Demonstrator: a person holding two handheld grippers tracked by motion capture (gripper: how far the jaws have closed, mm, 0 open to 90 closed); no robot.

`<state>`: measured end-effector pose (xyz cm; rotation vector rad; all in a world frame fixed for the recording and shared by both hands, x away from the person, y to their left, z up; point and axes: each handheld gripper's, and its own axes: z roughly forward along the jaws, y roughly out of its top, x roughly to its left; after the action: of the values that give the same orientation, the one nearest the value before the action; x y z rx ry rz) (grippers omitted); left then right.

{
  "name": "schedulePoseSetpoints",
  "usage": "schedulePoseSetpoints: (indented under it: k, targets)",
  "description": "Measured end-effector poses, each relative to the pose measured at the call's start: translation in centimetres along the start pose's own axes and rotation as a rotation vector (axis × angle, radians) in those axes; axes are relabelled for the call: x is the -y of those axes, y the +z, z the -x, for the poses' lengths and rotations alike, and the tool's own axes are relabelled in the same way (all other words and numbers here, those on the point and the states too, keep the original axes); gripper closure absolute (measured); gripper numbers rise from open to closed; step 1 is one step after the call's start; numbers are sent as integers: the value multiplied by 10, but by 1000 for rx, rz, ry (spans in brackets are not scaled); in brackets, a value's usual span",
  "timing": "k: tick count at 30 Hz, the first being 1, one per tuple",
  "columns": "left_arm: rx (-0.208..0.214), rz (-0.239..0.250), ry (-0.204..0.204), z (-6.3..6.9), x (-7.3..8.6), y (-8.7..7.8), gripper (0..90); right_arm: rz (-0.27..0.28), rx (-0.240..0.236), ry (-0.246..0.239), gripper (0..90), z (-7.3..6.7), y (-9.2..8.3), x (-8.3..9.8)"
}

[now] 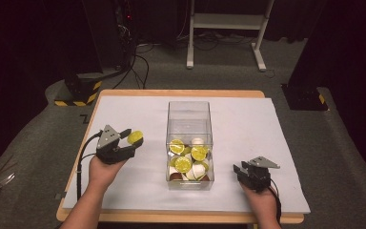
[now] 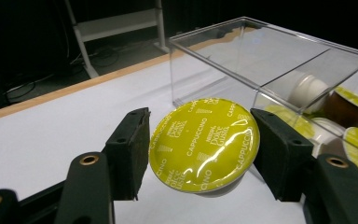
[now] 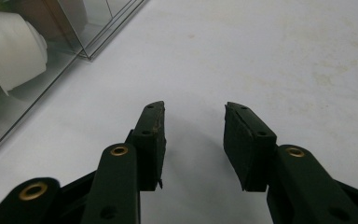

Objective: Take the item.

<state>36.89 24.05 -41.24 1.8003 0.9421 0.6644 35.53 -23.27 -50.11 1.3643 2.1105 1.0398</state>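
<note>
A coffee capsule with a yellow-green foil lid (image 2: 204,142) sits clamped between the two black pads of my left gripper (image 2: 199,151). In the high view that left gripper (image 1: 134,140) hovers over the white mat to the left of a clear plastic box (image 1: 189,143), the capsule (image 1: 134,137) at its tip. The box holds several capsules (image 1: 182,163), some lid up and green, some white or brown. My right gripper (image 1: 238,170) rests low on the mat to the right of the box. Its jaws stand apart (image 3: 193,140) with bare mat between them.
The white mat (image 1: 248,124) covers a wooden table (image 1: 181,93). The far half of the clear box's rim (image 2: 279,35) rises just beyond the held capsule. A white frame (image 1: 226,21) and cables lie on the floor behind the table.
</note>
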Motion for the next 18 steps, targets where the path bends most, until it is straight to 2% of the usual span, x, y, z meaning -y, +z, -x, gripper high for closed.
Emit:
schedulePoseSetpoints:
  k: [18]
  targets:
    - [-108, -47, -45, -31, 25, -1, 404, -1, 2, 0, 589, 0, 0, 0]
